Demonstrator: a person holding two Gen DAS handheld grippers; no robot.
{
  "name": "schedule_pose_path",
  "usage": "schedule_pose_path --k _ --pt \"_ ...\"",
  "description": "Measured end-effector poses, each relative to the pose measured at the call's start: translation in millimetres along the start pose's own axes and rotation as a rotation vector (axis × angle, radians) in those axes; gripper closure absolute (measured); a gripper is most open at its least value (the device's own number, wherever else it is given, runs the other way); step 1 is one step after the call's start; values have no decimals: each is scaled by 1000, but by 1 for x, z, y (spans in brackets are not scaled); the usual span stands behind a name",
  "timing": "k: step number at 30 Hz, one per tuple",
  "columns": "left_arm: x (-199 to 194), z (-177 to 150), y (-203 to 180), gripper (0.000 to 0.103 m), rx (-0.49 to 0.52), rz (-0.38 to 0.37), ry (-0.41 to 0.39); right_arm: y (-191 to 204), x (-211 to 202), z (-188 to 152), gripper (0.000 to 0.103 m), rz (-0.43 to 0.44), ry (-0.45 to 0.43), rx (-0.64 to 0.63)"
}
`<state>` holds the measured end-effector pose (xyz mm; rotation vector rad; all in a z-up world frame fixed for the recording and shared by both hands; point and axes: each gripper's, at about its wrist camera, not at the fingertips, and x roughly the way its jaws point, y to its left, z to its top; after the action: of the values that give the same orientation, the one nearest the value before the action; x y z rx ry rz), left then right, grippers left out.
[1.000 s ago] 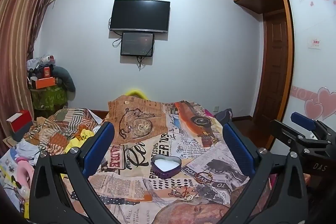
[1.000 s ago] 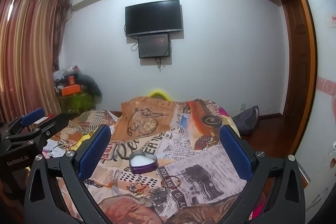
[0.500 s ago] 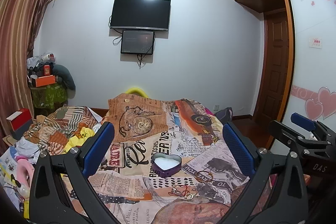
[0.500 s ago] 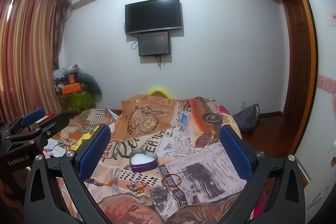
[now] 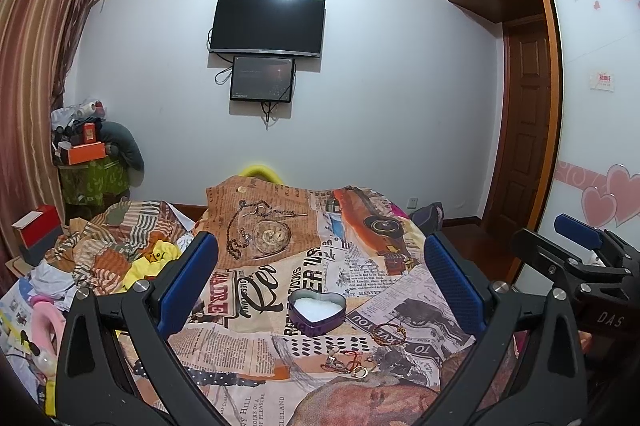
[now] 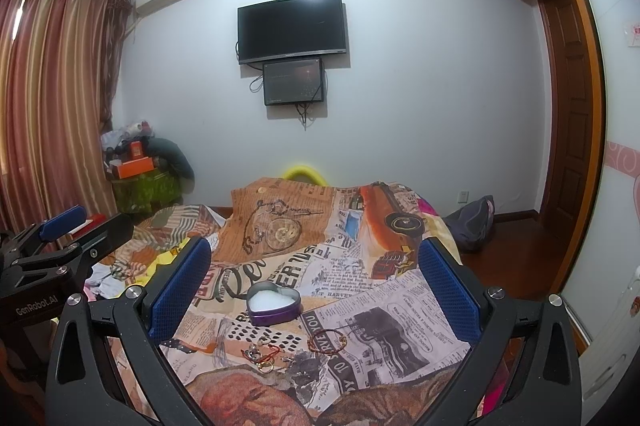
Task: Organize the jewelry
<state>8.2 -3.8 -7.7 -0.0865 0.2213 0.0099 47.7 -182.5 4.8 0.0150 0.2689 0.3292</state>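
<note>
Bedspread [image 5: 256, 342] with newsprint pattern, "YOU" and "HARVEY" legible. Left gripper [image 5: 320, 280] and right gripper [image 6: 316, 286] both spread wide, empty, above it; bodies marked "GenRobot.AI" and "DAS". Heart-shaped tin [image 5: 317, 312] sits mid-bed, open, point facing near. Bracelet [image 6: 327, 341] lies flat near-right of it; rings and red cord [image 6: 265, 354] near-left.
</note>
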Motion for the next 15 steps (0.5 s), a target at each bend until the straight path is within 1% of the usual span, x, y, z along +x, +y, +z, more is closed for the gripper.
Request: schedule_pose_path --k 15 --pt "0 0 0 0 -1 -2 4 -2 1 0 0 0 2 0"
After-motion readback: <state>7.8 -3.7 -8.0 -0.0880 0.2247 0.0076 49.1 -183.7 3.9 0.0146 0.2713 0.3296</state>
